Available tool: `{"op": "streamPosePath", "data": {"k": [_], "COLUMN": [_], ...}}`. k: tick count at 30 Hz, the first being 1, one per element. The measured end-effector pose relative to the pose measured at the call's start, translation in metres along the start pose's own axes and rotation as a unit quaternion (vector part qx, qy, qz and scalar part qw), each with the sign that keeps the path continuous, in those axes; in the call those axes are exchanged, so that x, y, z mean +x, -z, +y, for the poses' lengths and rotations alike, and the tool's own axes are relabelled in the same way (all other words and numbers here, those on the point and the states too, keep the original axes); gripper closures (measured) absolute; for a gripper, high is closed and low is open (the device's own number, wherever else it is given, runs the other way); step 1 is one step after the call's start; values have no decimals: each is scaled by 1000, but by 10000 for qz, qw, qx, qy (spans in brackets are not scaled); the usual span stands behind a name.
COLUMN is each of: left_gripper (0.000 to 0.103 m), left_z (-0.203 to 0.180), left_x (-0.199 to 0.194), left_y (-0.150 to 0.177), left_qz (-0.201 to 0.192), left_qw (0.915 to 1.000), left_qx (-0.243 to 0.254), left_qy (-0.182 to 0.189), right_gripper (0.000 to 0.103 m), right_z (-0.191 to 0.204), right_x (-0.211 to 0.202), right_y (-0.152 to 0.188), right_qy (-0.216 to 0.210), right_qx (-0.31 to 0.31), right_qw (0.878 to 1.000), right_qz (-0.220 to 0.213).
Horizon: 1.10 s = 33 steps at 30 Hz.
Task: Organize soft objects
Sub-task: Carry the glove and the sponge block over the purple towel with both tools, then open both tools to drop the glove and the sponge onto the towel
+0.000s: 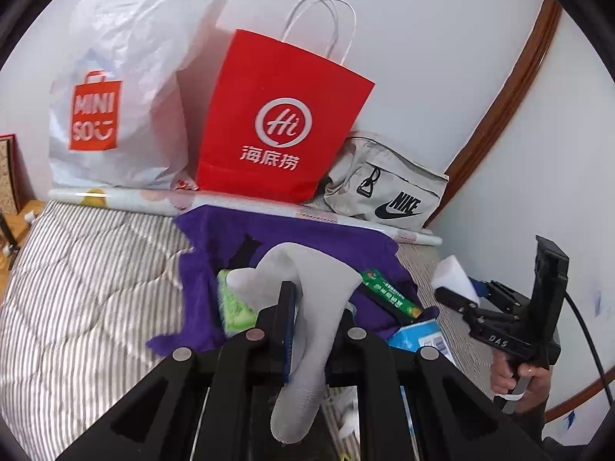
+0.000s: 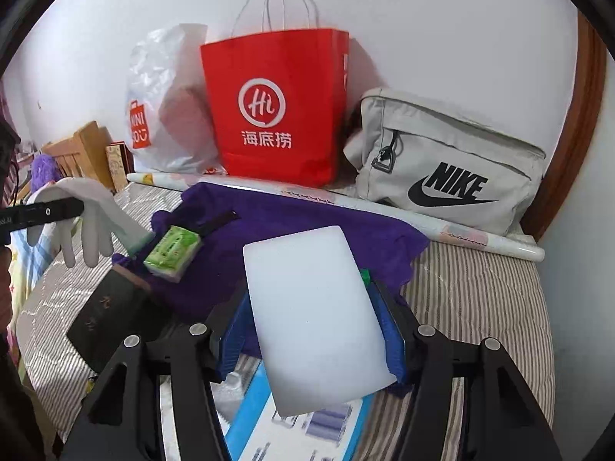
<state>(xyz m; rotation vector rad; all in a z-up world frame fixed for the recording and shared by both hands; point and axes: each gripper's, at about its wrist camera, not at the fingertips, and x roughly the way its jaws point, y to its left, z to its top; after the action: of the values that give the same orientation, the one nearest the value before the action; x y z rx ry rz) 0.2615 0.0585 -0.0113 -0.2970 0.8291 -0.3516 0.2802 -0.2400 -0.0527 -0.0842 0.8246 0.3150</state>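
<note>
We carry a limp white glove [image 1: 303, 307] pinched in the left gripper [image 1: 298, 330] and a white sponge block [image 2: 311, 307] clamped in the right gripper [image 2: 311, 330], both above the purple cloth [image 2: 307, 207]. Risk: the glove hangs loose and could snag on the near clutter; the soft sponge could squirm free.

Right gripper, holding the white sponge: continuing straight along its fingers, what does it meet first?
Probably the purple cloth on the bed, just past the white sponge in the right gripper; the red paper bag stands further back. Depth is uncertain.

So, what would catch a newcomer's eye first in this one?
The red bag standing against the wall, between a white plastic bag and a grey Nike bag. Nearer, the right gripper holds a white sponge and the left gripper a white glove, both above a purple cloth.
</note>
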Motion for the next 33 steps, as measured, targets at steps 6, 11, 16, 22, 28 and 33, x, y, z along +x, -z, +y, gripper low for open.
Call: {"op": "streamPosePath", "data": {"k": [6,11,16,22,28,33], "left_gripper": [92,92,92,92,92,92], "left_z": [-4,1,6,9,8,12], "left_x": [29,52,73,99,120,132], "left_y": [-14,-18,-21,-23,-25,-26], "left_qz": [122,254,429,682,893,1025], "left_qw": [9998,9996,9990,9976,9959,9947], "left_qx": [144,141,131,106,139,61], "left_qy": [-24,-22,-39,2,-30,-66], "right_gripper": [43,43,42,41,41,40], "right_z": [1,10,19,21,23,22], "right_x": [34,63,89,110,119,124], "right_y": [-9,-13,-14,-10,-9,-10], "right_qy": [-250,-417,-500,-557,-628,-678], "right_qx": [-63,-94,-216,-198,-188,-157], "right_qw": [9992,9975,9945,9907,9880,9861], "right_qz": [294,558,891,1223,1396,1509]}}
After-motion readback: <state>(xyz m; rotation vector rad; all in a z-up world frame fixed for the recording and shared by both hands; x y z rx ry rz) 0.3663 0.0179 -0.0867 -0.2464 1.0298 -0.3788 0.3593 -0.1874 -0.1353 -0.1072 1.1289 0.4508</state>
